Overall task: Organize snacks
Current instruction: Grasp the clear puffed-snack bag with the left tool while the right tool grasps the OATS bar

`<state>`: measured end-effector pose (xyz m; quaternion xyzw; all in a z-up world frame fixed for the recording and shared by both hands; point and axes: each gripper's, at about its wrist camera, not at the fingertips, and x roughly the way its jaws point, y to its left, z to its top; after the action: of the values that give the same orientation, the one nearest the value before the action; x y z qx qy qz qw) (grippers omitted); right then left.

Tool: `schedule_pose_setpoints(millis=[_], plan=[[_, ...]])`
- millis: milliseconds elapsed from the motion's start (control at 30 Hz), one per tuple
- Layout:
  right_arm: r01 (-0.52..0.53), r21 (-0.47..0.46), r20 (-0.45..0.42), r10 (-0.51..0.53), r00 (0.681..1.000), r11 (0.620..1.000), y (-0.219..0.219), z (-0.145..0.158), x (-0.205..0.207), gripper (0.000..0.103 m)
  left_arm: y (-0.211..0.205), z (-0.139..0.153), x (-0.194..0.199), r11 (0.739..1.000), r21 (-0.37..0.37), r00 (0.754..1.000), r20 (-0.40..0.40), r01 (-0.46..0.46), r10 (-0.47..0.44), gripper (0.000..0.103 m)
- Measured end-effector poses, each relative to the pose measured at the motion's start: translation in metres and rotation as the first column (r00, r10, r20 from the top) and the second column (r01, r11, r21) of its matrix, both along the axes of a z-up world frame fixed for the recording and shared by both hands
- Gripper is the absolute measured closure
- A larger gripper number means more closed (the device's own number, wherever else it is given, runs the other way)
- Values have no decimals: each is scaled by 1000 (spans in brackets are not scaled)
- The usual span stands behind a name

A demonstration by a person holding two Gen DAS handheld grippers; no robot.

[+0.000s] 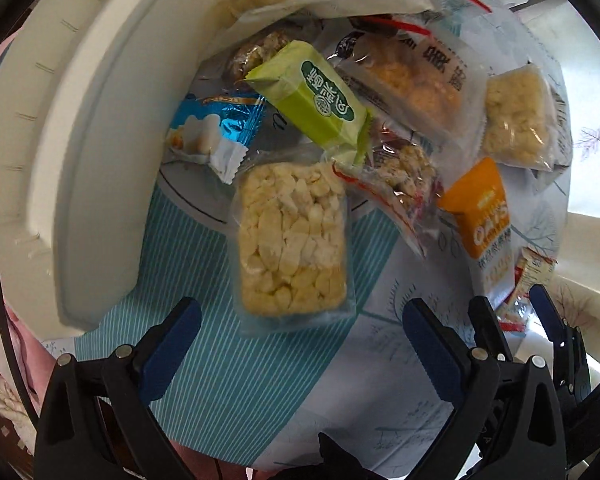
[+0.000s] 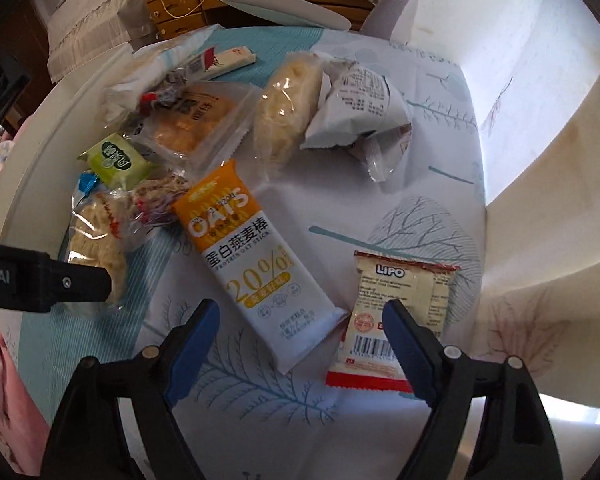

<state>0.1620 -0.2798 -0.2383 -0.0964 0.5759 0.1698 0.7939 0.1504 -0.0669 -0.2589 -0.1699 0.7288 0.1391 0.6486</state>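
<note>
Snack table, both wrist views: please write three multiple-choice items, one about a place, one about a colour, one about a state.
1. Where does the LIPO packet lie?
A. right of the oat stick
B. on the green packet
C. off the table

2. Which colour is the top of the oat stick?
A. blue
B. orange
C. pink

3. How are the right gripper fingers?
A. clamped on a packet
B. shut, empty
C. apart, holding nothing

Answers: 1 A, it lies beside the stick's lower end; 2 B, the OATS band is orange; 3 C, no pad presses a packet.

L gripper (image 1: 302, 326): pointing down, jaws wide apart, nothing between. R gripper (image 2: 300, 326): angled steeply down, jaws apart, gripping nothing.
</note>
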Motion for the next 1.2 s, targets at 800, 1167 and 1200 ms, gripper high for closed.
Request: schedule_pose_setpoints(millis=[800,1167,1200], plan=[[16,147,-150,6,989,989,27,-14,31,61,28,-21,-10,997,-78,995,-97,-5,-2,45],[25,145,-198,4,980,989,43,18,-1,62,24,27,-57,988,-98,991,-55,118,-124,45],[27,146,-199,2,980,989,44,22,-3,62,26,34,-62,986,-102,990,-43,132,-137,45]])
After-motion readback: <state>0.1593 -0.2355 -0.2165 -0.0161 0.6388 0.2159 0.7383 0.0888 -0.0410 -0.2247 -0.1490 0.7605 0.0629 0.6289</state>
